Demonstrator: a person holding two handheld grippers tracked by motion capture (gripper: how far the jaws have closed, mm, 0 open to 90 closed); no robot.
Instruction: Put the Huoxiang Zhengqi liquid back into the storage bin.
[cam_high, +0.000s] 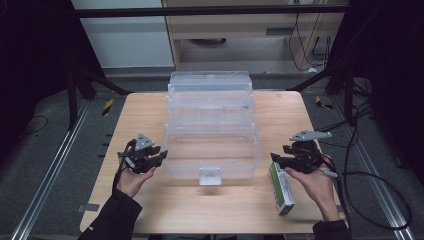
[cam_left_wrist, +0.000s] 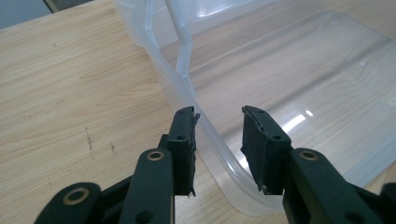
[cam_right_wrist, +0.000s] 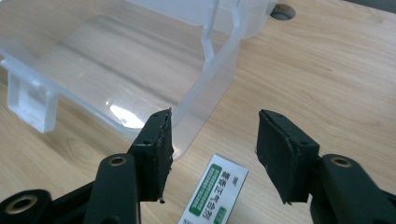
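The right gripper hovers at the lower right of the high view with its jaws spread and nothing between them, poised just above the near end of a small carton that lies flat on the wooden table, just beside the right front corner of the clear plastic bin. In the right gripper view the carton sits at the bottom centre of the frame, in line with the gap between the jaws, its green label and printed text facing up. The likely trouble is the tight spot: the left-hand jaw in that view stands very near the bin wall, so a descent could knock the bin or catch its rim and shove it sideways. The carton looks light and smooth-faced, and a grip across its long axis or on one end might let it swing or slip out. The left gripper is at the middle left of the high view, jaws also apart and straddling the bin's rounded rim without visibly pinching it; closing there carelessly could tip or drag the empty bin. The carton itself is slim and rectangular, white with green side panels
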